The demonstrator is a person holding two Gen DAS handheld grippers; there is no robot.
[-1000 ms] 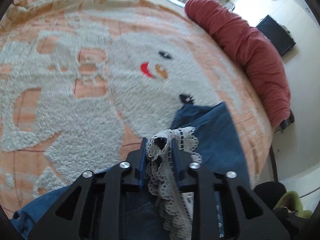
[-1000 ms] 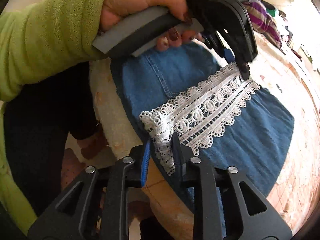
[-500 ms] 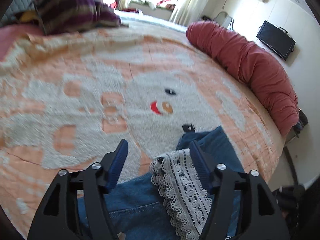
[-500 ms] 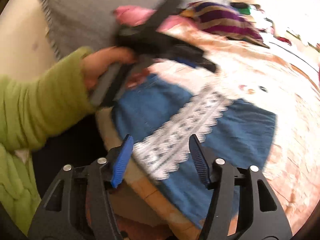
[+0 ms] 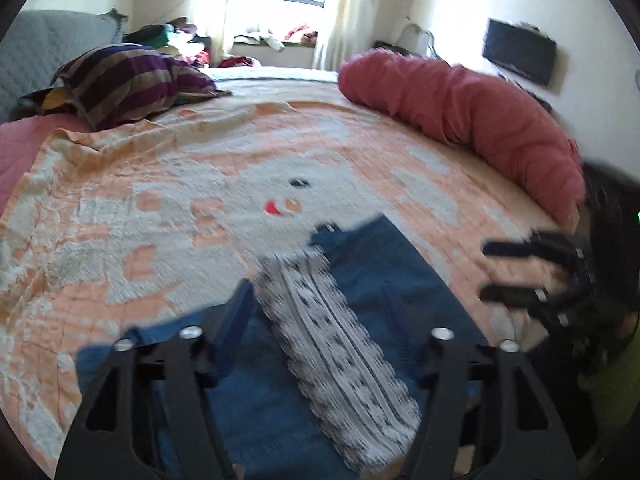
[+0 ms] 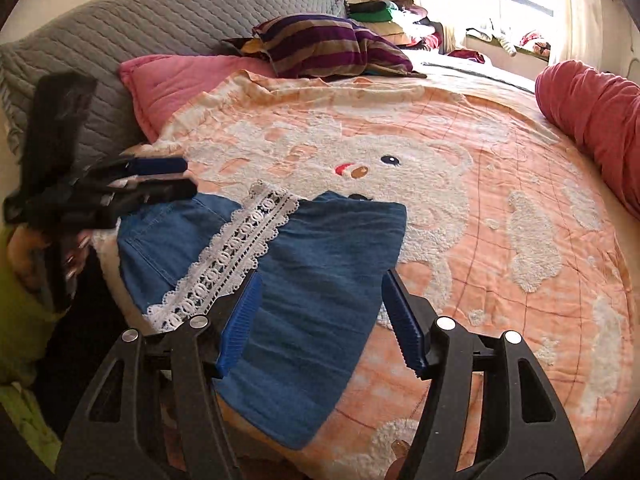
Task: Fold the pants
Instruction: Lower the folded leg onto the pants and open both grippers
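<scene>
The blue denim pants (image 6: 332,248) lie folded on the orange bear blanket (image 6: 460,128) near the bed's front edge, with a white lace band (image 6: 236,252) running across them. My right gripper (image 6: 320,320) hovers above the denim; its jaws are opening and hold nothing. My left gripper (image 6: 188,178) hangs off the pants' left side, held by a hand in a green sleeve (image 6: 16,320). In the left wrist view the left gripper (image 5: 320,320) is above the lace band (image 5: 340,340) with jaws apart, closing a little, touching nothing. The right gripper (image 5: 516,272) shows blurred at the right.
A long red rolled duvet (image 5: 472,120) runs along the bed's right side. A striped purple pillow (image 6: 320,44), a pink pillow (image 6: 180,80) and a grey quilted headboard cushion (image 6: 140,16) sit at the back left. A dark screen (image 5: 520,56) hangs on the wall.
Both grippers let go of the lace edge, opened, and drew back and up from the pants. The pants now lie flat on the blanket.
</scene>
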